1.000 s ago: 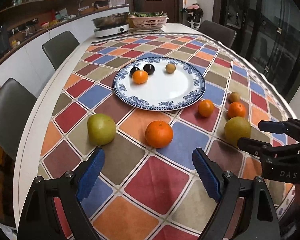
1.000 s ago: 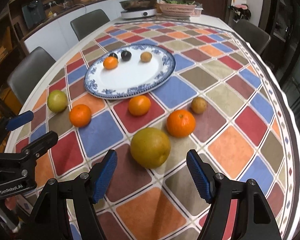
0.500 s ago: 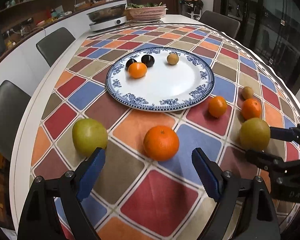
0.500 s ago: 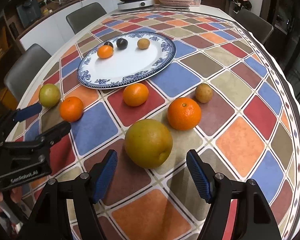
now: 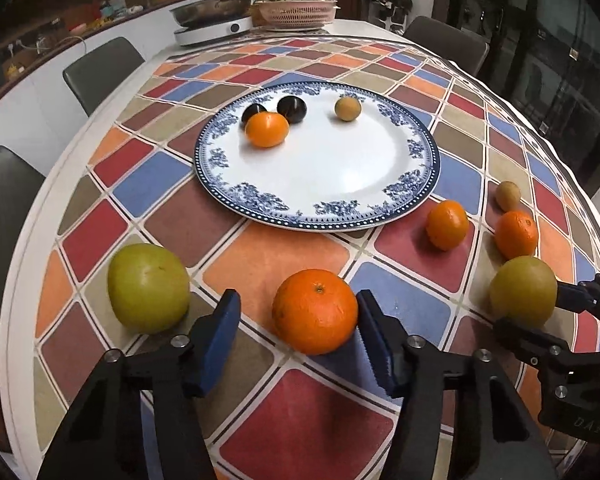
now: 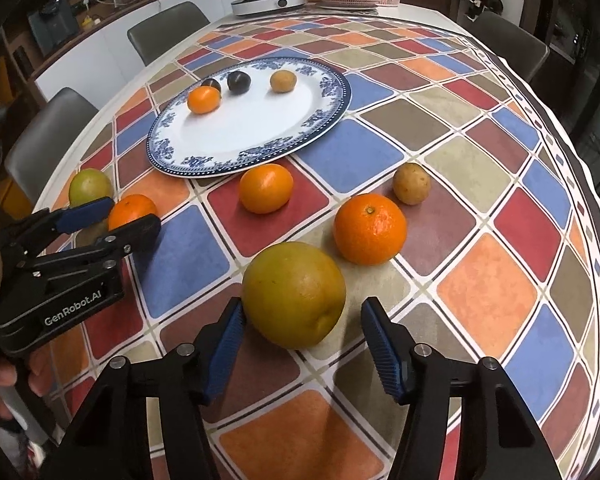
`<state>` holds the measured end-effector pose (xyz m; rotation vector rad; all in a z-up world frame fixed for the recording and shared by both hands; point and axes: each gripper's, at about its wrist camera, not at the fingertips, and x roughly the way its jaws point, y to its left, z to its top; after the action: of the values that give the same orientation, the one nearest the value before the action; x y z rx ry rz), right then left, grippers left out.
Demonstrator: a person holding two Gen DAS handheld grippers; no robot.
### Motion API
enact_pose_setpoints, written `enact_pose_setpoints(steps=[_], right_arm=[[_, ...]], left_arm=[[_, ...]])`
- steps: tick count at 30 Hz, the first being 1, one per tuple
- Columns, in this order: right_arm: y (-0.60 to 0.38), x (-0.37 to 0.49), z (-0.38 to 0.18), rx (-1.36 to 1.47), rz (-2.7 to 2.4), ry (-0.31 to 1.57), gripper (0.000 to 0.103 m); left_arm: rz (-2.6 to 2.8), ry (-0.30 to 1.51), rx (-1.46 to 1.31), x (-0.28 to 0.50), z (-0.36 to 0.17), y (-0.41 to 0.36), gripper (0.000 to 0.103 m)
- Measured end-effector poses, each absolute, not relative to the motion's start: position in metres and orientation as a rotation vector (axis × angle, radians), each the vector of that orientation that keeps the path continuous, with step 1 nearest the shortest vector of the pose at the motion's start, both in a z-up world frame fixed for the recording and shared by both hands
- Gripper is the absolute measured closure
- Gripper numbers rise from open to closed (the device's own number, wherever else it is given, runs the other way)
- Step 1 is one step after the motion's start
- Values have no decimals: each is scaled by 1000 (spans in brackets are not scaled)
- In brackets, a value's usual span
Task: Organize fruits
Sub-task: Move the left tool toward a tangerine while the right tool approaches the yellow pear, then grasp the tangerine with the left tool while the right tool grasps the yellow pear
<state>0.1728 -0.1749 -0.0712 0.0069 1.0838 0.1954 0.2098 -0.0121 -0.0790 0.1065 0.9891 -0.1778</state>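
The left tool [image 5: 296, 328] is closing around a large orange [image 5: 315, 310] at lower centre of its view; its right pad [image 5: 374, 338] touches the peel while the left pad [image 5: 220, 334] stands clear, so nothing is clamped yet. The right tool [image 6: 302, 338] is likewise closing on a yellow-green citrus [image 6: 294, 294] at lower centre of its own view, with a gap on its right side. My read: both pickups are in hand, and each needs the jaws seated before a lift toward the blue-patterned plate [image 5: 416, 196] at mid-frame. A green fruit [image 5: 149, 287] sits just left of the left tool, and a smaller orange [image 6: 370, 234] lies just above and right of the citrus on the checkered tabletop [image 6: 488, 292]; either could be nudged.
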Motion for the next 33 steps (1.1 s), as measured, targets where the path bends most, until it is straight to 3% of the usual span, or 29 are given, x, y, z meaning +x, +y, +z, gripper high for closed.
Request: enact_pose_setpoints(steps=[6, 33], right_arm=[[-171, 172, -73, -9, 213, 1081, 54], [-179, 160, -57, 23, 263, 943, 56]], left_arm=[[-214, 1000, 71, 211, -80, -13, 62], [-200, 922, 115, 186, -51, -16, 63]])
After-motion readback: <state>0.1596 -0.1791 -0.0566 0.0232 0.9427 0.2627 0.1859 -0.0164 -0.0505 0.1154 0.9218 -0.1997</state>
